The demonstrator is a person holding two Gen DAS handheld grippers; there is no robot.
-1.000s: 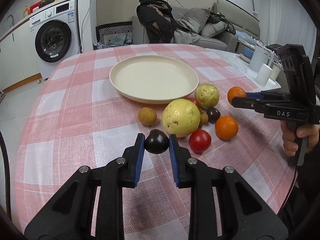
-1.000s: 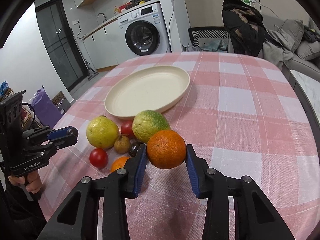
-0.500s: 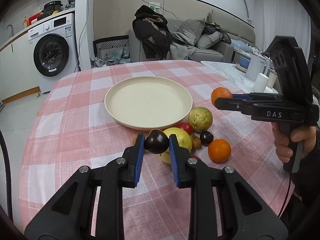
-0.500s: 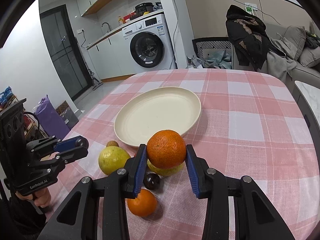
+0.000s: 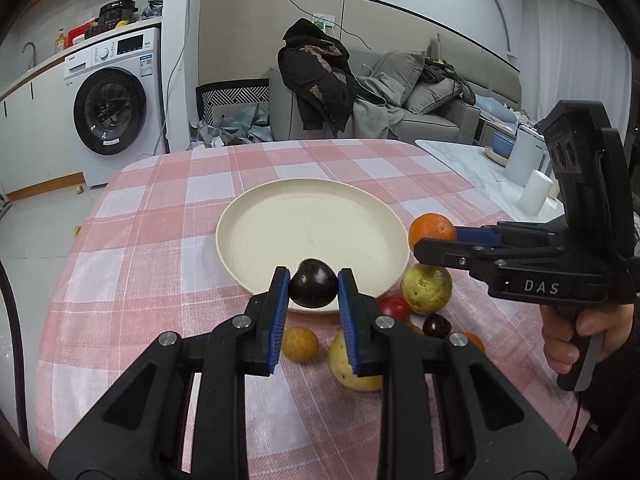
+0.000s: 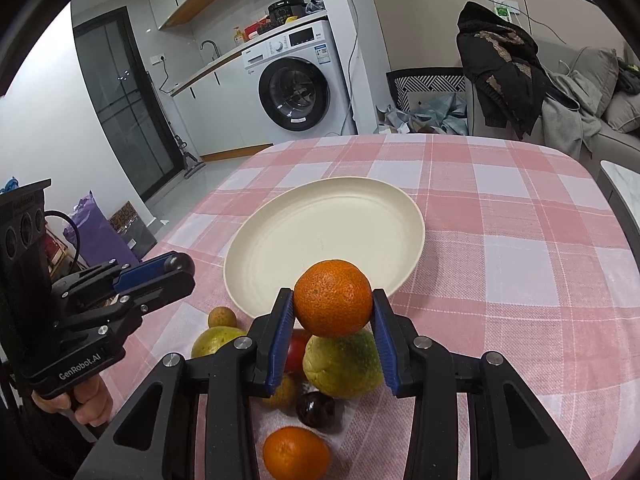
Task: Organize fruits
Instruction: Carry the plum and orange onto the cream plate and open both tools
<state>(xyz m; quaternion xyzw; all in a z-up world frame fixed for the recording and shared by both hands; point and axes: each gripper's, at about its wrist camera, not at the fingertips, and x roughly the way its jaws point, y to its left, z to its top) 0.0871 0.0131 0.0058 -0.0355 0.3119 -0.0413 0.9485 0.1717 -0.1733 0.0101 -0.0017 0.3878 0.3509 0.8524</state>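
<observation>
The task is at an early stage: the cream plate (image 5: 248, 216) in the middle of the checked tabletop (image 5: 140, 248) holds no fruit yet, and the first two pieces are in the air on their way to it. The left gripper (image 5: 314, 285) has its jaws closed tight on a small dark plum (image 5: 313, 283), held just over the plate's near rim in the left wrist view. The right gripper (image 6: 333, 307) has its jaws clamped on an orange (image 6: 333, 298), a wider hold to suit the bigger fruit, and it too hangs at the near edge of the plate. Neither fruit touches the plate. Left on the cloth, bunched just in front of the plate, are a yellow-green guava (image 6: 342, 364), a second yellowish guava (image 6: 214, 340), a red tomato (image 5: 394, 307), a second dark plum (image 6: 315, 409), a second orange (image 6: 295, 456) and a small brown round fruit (image 5: 300, 344); another small brown fruit may lie under the right jaws, but it is mostly hidden. By this reading, two pieces are about to be set down and at least six more remain to be picked up, so most of the work is still ahead.
</observation>
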